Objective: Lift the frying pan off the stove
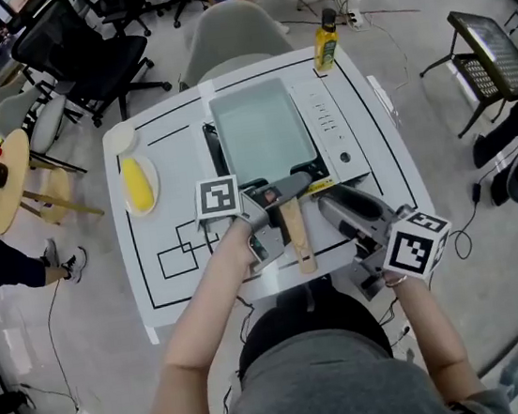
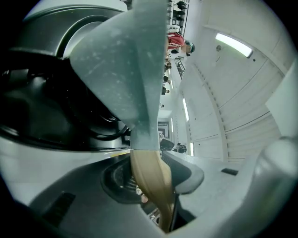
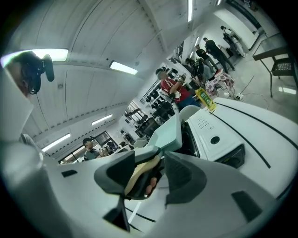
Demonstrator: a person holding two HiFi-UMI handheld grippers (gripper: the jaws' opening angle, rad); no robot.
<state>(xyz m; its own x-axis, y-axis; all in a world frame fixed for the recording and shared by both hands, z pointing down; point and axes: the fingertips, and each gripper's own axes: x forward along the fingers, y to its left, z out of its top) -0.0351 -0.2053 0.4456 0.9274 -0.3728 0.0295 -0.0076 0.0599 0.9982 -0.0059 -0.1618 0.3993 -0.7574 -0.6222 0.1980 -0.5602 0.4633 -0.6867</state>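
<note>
A: Illumination status?
B: Bright, even; source: ceiling light strips (image 3: 123,68). Shadows soft.
A: Image defects?
B: Both gripper views: strong fisheye bending, black corners. Left gripper view: close pan handle (image 2: 153,186) blurred. Head view: sharp.

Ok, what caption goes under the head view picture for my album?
Left gripper grips the wooden handle of the frying pan on the stove; right gripper open beside it.

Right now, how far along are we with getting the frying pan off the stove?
Done: the approach. The left gripper has the wooden handle between its jaws; clamping unconfirmed. In hand: securing that grip, with the right gripper open nearby. Left: the frying pan rests on the stove, unlifted.
</note>
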